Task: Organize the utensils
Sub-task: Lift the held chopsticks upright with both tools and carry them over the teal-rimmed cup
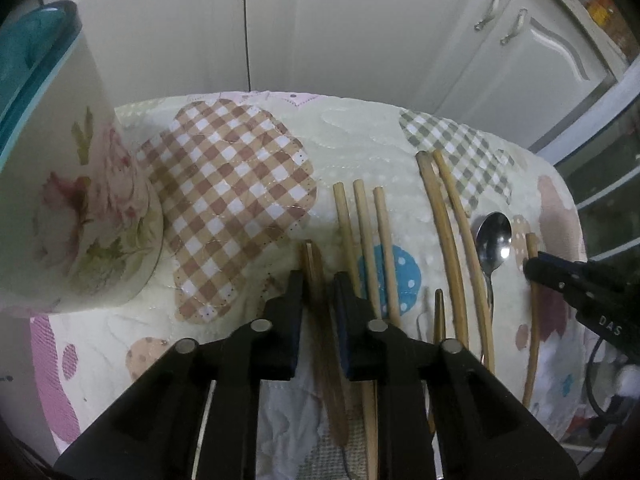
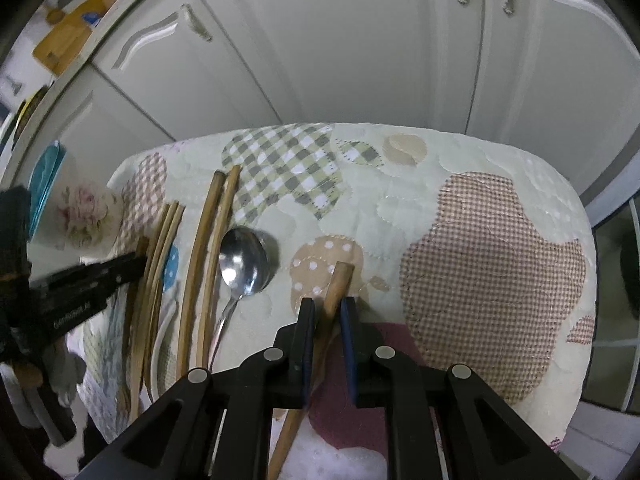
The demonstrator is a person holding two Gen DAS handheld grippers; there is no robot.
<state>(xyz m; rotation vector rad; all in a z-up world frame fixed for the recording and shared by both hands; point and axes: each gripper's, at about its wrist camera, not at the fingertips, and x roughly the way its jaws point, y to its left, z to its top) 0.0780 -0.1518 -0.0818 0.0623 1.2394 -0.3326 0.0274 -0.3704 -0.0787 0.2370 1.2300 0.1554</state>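
Note:
A dark wooden chopstick (image 1: 316, 280) lies between the jaws of my left gripper (image 1: 319, 276), with a thin gap on its right side, so the gripper is open. Right of it on the quilted cloth lie three pale chopsticks (image 1: 364, 240), two long curved sticks (image 1: 448, 240) and a metal spoon (image 1: 494, 240). My right gripper (image 2: 328, 302) is shut on a brown chopstick (image 2: 340, 280) that slants down to the cloth. From the left wrist its black fingers (image 1: 560, 276) show at the far right. A floral cup (image 1: 80, 200) with a teal inside stands at the left.
A patchwork quilted cloth (image 2: 480, 260) covers the rounded table, and its right half is bare. White cabinet doors (image 2: 360, 60) rise close behind the far edge. The left gripper's black finger (image 2: 100, 276) reaches in beside the chopsticks. Cables hang off the front right edge (image 1: 596, 360).

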